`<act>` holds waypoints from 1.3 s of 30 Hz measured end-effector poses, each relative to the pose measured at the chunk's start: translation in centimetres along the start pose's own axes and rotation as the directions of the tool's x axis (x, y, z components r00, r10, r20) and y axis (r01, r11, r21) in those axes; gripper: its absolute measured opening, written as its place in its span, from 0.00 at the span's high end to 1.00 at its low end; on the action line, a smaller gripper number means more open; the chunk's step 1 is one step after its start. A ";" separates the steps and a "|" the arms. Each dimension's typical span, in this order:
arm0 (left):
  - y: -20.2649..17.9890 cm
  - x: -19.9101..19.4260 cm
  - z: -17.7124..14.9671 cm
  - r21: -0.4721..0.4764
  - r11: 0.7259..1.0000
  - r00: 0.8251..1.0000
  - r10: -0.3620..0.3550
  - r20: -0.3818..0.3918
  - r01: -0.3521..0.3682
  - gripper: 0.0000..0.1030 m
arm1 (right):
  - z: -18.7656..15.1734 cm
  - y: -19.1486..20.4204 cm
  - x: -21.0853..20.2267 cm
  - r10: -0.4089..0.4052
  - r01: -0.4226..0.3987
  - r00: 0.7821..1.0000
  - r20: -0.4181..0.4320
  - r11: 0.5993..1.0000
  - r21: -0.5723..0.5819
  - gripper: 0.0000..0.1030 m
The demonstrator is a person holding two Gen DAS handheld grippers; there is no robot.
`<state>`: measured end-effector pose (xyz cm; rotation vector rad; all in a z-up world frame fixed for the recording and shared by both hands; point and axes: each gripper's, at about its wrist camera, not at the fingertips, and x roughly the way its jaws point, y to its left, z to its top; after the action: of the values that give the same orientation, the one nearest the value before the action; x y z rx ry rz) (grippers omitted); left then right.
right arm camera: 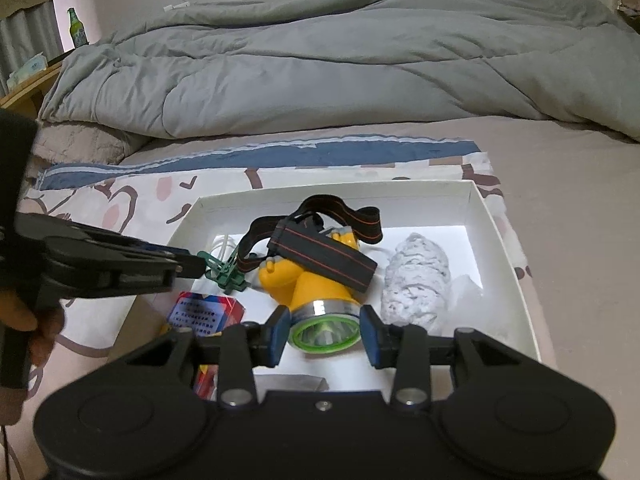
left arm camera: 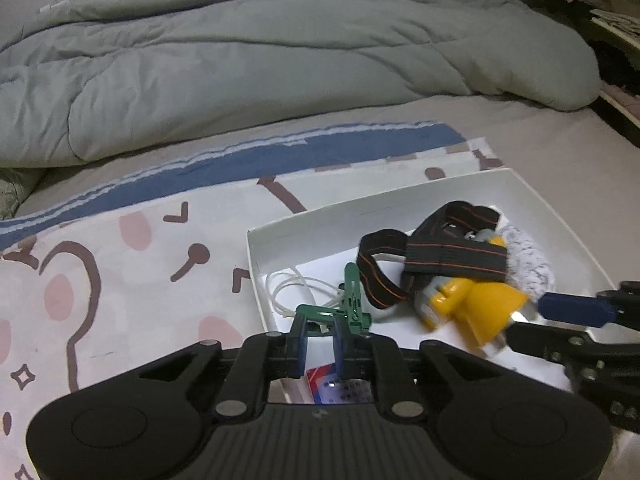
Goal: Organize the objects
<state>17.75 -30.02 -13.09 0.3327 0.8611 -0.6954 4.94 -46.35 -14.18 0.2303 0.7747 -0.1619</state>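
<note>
A white box (right arm camera: 508,248) lies on a patterned cloth on the bed. In it are a yellow headlamp (right arm camera: 316,284) with a black strap (right arm camera: 320,248), a grey-white fuzzy bundle (right arm camera: 416,280), a white cable (left arm camera: 296,284) and a red-blue card pack (right arm camera: 208,312). My left gripper (left arm camera: 320,340) is shut on a green plastic clip (left arm camera: 352,300) at the box's left edge; the clip also shows in the right wrist view (right arm camera: 226,270). My right gripper (right arm camera: 324,336) is open, its pads on either side of the headlamp's lens end, which rests in the box.
A rumpled grey duvet (right arm camera: 320,60) covers the far half of the bed. A bare sheet (right arm camera: 580,240) lies right of the box. A wooden bedside shelf (right arm camera: 28,80) with a green bottle (right arm camera: 74,28) stands at the far left.
</note>
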 end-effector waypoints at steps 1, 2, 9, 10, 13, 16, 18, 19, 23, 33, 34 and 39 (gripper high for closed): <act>0.0 -0.6 -0.1 0.001 1.000 1.000 -0.003 0.005 0.003 0.85 | 0.0 0.0 -0.1 0.002 -0.002 1.000 -0.003 1.000 0.003 0.62; -0.1 -1.1 -0.2 0.003 1.000 1.000 -0.006 0.008 0.006 0.85 | 0.0 0.1 -0.3 0.001 -0.001 1.000 -0.003 1.000 0.004 0.62; -0.5 -5.7 -1.2 0.014 1.000 0.999 -0.023 0.042 0.022 0.85 | 0.5 0.5 -3.1 -0.052 0.052 0.998 0.022 0.998 0.026 0.62; -0.6 -6.3 -1.4 0.013 1.000 0.999 -0.023 0.044 0.023 0.85 | 0.6 0.6 -3.6 -0.064 0.063 0.998 0.025 0.998 0.031 0.62; -0.5 -8.3 -2.0 0.010 1.000 0.998 -0.025 0.058 0.024 0.84 | 0.9 1.0 -5.2 -0.102 0.101 0.994 0.035 0.994 0.037 0.62; -0.1 -10.1 -2.7 0.000 1.000 0.997 -0.025 0.068 0.025 0.80 | 0.8 1.9 -7.1 -0.162 0.161 0.986 0.048 0.986 0.033 0.61; 0.1 -11.2 -3.1 -0.006 1.000 0.997 -0.026 0.074 0.026 0.77 | 0.6 2.5 -8.5 -0.182 0.181 0.981 0.059 0.983 0.030 0.58; 0.2 -11.8 -3.4 -0.007 1.000 0.997 -0.025 0.076 0.026 0.76 | 0.4 2.7 -9.3 -0.192 0.190 0.979 0.066 0.981 0.036 0.56; 0.8 -14.3 -4.4 -0.016 1.000 0.995 -0.017 0.096 0.019 0.63 | -0.3 3.4 -12.1 -0.228 0.223 0.970 0.082 0.972 0.071 0.52; 2.4 -20.9 -7.5 -0.034 0.999 0.989 0.016 0.148 -0.011 0.19 | -2.7 6.6 -18.2 -0.285 0.278 0.950 0.124 0.958 0.076 0.29; 2.5 -21.5 -7.8 -0.032 0.999 0.989 0.016 0.149 -0.012 0.16 | -3.0 6.8 -18.8 -0.286 0.278 0.950 0.125 0.957 0.083 0.26; 2.8 -24.5 -9.7 -0.007 1.000 0.987 0.018 0.162 -0.018 0.04 | -4.6 8.0 -21.4 -0.297 0.283 0.947 0.124 0.952 0.115 0.19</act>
<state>2.99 -12.50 0.11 0.2743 0.7041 -0.6933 -11.45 -36.17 -1.03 0.1926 0.6587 -0.4913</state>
